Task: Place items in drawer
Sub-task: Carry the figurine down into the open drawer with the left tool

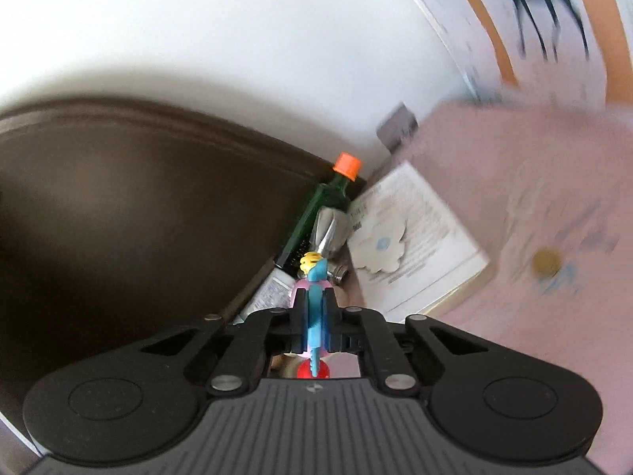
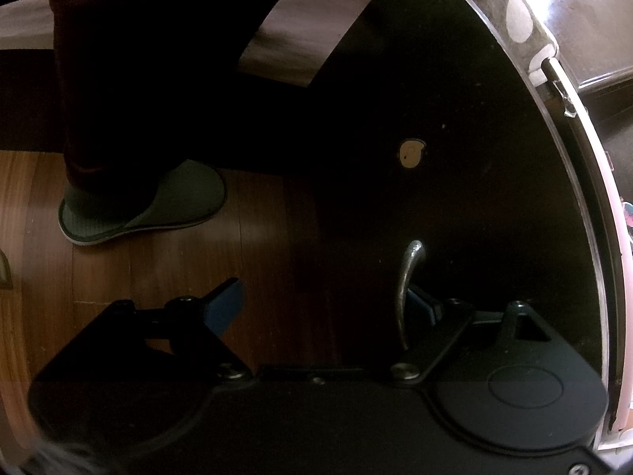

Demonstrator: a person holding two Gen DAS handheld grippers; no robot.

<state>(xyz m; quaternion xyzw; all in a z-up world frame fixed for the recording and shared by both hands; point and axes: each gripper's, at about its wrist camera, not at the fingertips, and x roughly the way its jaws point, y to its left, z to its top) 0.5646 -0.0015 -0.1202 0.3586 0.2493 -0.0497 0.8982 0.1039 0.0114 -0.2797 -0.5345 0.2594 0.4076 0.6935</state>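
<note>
Toy (image 1: 314, 308), a small plastic figure in blue, pink and yellow with a red end, sits pinched between the pressed-together jaws of the left gripper (image 1: 314, 297), lifted clear of the pink cloth (image 1: 534, 182). One item is in hand, so the step looks like the carry toward the drawer. Beyond the toy lie one green bottle (image 1: 324, 206) with an orange cap, one metal piece (image 1: 330, 229) against it, one white tube (image 1: 273, 291) nearer the toy, one printed card (image 1: 411, 245) to the toy's right, and one coin (image 1: 546, 263) further right. Drawer front (image 2: 455, 182) carries one metal handle (image 2: 405, 289); the right gripper (image 2: 324, 304) stands spread around that handle, not closed on it. Next, the drawer probably has to be pulled open before the toy can go in.
</note>
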